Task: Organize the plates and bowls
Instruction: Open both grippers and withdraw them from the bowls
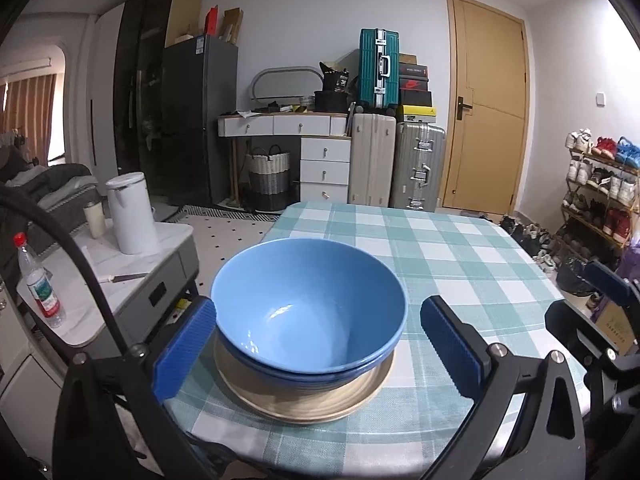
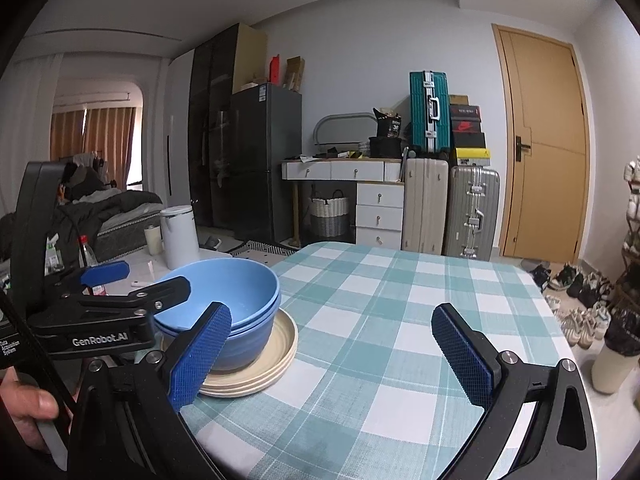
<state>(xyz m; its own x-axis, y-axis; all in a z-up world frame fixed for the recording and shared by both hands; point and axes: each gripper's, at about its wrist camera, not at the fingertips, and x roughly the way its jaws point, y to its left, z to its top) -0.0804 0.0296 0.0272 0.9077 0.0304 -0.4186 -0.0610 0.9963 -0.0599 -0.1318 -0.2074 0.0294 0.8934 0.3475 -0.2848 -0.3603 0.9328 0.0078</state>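
Surface: teal-and-white checked tablecloth table (image 2: 380, 320) | Stock: two nested blue ceramic bowls (image 1: 308, 312) atop stacked beige round plates (image 2: 276, 356), near table's left edge | left gripper (image 1: 316, 344) jaws apart, straddling bowls | right gripper (image 2: 332, 356) jaws apart, empty | Risk: a nudge likely slides stack off edge.

We see the lower bowl (image 1: 312, 376) only as a rim band beneath the upper bowl (image 1: 308, 304). The bowls hide the plates' (image 2: 276, 356) centres. The left gripper (image 2: 136, 280) hides the bowls' left side.
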